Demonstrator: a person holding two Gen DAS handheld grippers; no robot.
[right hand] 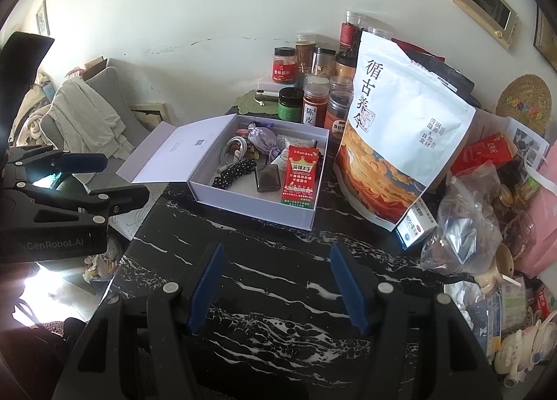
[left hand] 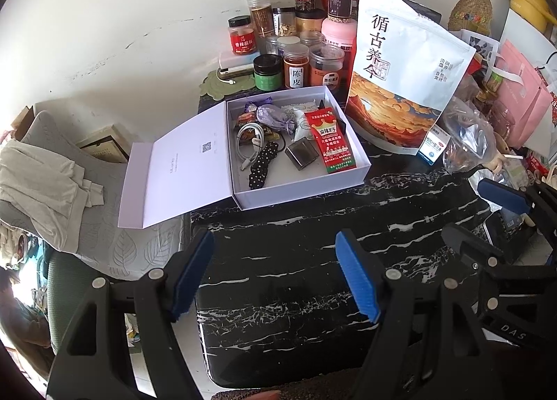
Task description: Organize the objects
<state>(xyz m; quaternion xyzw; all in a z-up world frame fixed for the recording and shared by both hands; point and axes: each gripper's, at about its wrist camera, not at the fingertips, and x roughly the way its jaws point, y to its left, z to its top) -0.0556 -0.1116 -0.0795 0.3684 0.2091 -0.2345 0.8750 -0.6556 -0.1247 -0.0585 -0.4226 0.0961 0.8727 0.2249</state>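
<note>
A white box (left hand: pixel 303 191) (right hand: pixel 250 205) with its lid folded back stands on the black marble table (left hand: pixel 296 261). Inside lie a red packet (left hand: pixel 330 139) (right hand: pixel 299 177), a purple sachet (left hand: pixel 275 118), a white cable (left hand: pixel 249 142), a black dotted hair band (left hand: pixel 263 167) and a small grey case (left hand: pixel 302 154). My left gripper (left hand: pixel 275 254) hovers open over bare table in front of the box, holding nothing. My right gripper (right hand: pixel 276 261) is likewise open and empty, nearer the box's right corner. Each shows at the edge of the other's view.
Behind the box stand several spice jars (left hand: pixel 296 34). A tall white pouch (left hand: pixel 403 80) (right hand: pixel 400 128) stands to its right, with a small blue-white carton (right hand: pixel 416 228), a clear plastic bag (right hand: pixel 459 222) and pink bags (left hand: pixel 522 94) beyond. A cloth-draped grey seat (left hand: pixel 41 174) sits left of the table.
</note>
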